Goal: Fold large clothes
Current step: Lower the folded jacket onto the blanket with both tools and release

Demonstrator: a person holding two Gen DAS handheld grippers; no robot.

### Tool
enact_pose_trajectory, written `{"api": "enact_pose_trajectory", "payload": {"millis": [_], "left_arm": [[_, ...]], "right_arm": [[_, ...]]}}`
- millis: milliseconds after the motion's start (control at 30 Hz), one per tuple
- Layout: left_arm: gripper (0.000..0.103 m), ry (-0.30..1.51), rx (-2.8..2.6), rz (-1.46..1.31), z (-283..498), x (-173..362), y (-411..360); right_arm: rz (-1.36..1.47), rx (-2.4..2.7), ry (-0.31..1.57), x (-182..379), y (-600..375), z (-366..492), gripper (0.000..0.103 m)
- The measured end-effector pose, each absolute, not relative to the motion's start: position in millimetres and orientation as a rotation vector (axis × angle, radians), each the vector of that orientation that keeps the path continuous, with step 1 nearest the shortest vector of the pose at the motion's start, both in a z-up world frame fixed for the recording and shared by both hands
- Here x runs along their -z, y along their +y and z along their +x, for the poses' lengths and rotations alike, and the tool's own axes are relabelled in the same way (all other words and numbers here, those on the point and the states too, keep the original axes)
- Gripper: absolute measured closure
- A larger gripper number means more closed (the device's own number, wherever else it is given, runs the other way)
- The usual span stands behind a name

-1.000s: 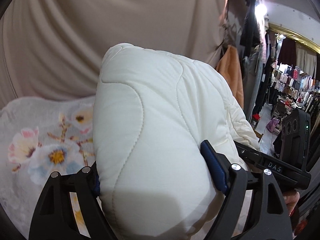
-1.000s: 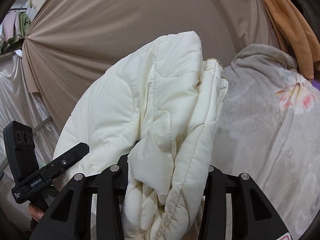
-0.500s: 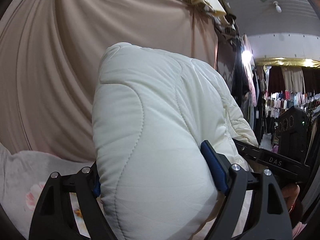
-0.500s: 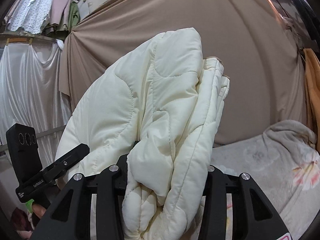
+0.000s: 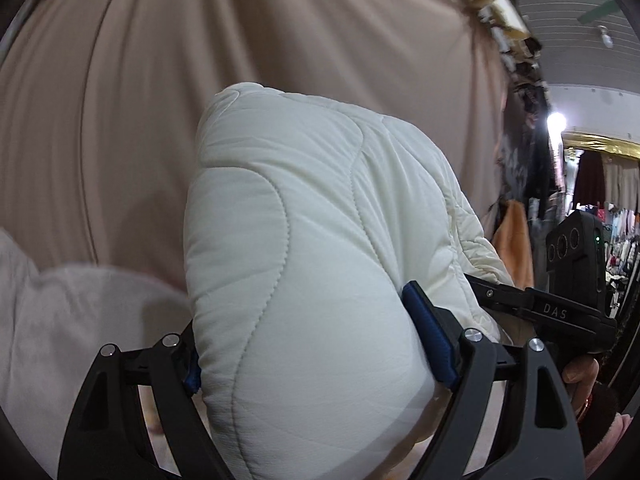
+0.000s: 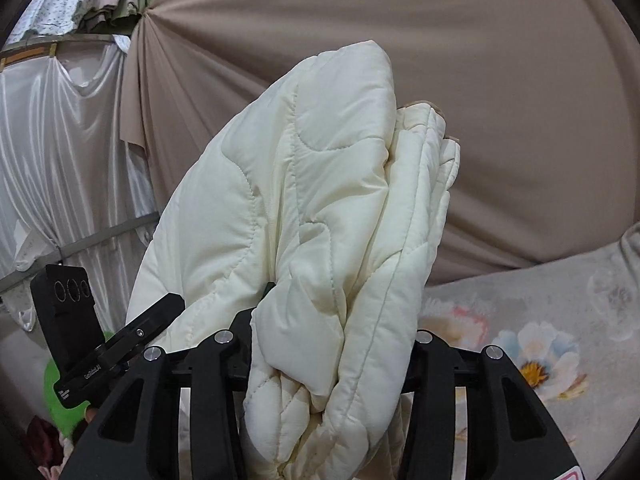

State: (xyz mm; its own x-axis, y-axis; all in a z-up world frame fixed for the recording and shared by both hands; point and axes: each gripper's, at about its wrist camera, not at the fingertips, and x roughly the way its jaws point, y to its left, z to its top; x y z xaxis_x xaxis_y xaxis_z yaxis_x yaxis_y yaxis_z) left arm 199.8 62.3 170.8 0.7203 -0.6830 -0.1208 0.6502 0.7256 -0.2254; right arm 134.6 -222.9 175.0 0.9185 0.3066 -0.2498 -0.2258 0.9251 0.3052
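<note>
A wide beige drape (image 5: 280, 60) fills the far side of both views, pleated toward a gathered point at upper left in the right wrist view. Below it lies a pale floral blanket (image 6: 540, 320), its printed flowers at lower right there, and a plain fold of it shows at lower left in the left wrist view.

The cream quilted garment (image 5: 304, 264) is bunched into a thick bundle, lifted clear of the blanket and carried between the two claws. In the left wrist view it bulges up and over the fingers, hiding most of the middle of the picture. In the right wrist view it stands as several stitched layers leaning right.

The left claw (image 5: 316, 352) is spread wide but pinches the thick fold, its blue pads (image 5: 428, 344) pressed into the padding. The right claw (image 6: 324, 364) pinches a narrower bunch of layers.

Hanging clothes (image 5: 600, 184) crowd the far right.
</note>
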Motion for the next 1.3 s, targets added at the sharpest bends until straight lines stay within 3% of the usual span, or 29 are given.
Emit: {"api": "enact_pose_trajectory", "payload": {"millis": [267, 333, 567, 733, 800, 867, 967, 1167, 1300], "left_arm": [[0.022, 0.575, 0.645, -0.230, 279.0, -23.0, 69.4], [0.016, 0.610, 0.628, -0.252, 284.0, 1.0, 73.0], [0.009, 0.591, 0.606, -0.239, 278.5, -4.5, 79.6], [0.005, 0.484, 0.510, -0.187, 245.2, -24.3, 109.7], [0.005, 0.469, 0.449, -0.156, 231.4, -36.5, 115.7], [0.005, 0.470, 0.398, -0.140, 221.2, -51.0, 115.5], [0.005, 0.461, 0.350, -0.113, 204.4, -70.0, 103.0], [0.005, 0.503, 0.242, 0.018, 195.4, -57.6, 62.1], [0.005, 0.612, 0.211, 0.022, 209.3, -28.0, 55.5]], "right_arm": [[0.393, -0.262, 0.646, -16.5, -220.1, 223.2, 0.058], [0.420, -0.257, 0.653, 14.8, -224.2, 225.7, 0.051], [0.552, -0.292, 0.649, 23.5, -251.5, 210.0, 0.040], [0.585, -0.265, 0.587, 1.3, -280.9, 157.0, 0.038], [0.561, -0.214, 0.567, -11.6, -286.8, 139.4, 0.042], [0.495, -0.186, 0.551, -27.8, -280.1, 129.7, 0.066], [0.401, -0.187, 0.538, -48.7, -253.8, 126.1, 0.083], [0.140, -0.074, 0.618, -37.2, -203.4, 141.8, 0.088], [0.128, -0.021, 0.691, -12.7, -207.3, 154.2, 0.087]]}}
